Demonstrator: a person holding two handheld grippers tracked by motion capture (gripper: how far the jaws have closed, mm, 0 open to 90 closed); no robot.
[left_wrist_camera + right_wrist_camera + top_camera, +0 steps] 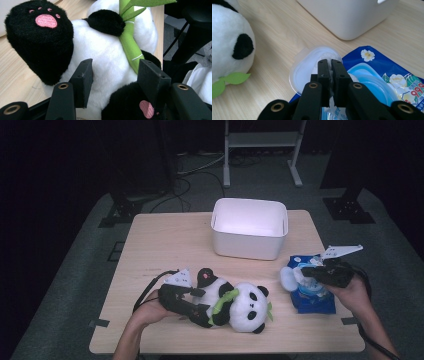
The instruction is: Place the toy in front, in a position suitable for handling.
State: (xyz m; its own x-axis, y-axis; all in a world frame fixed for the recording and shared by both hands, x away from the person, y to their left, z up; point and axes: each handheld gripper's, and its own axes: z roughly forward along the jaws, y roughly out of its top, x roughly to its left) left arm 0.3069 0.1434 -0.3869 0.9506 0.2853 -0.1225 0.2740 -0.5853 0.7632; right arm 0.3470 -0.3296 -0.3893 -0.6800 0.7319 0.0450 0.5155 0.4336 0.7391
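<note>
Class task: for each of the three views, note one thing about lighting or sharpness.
High view: the table is lit, its surroundings nearly black, and the white tub glares inside. Left gripper view: the toy panda is sharp. Right gripper view: evenly lit, the blue packet crisp.

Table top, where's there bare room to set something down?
The table lies bare along its far left, between the white bin and the left edge, and in the strip between bin and panda. The near side is crowded: panda, left claw, wipes pack, right claw.
</note>
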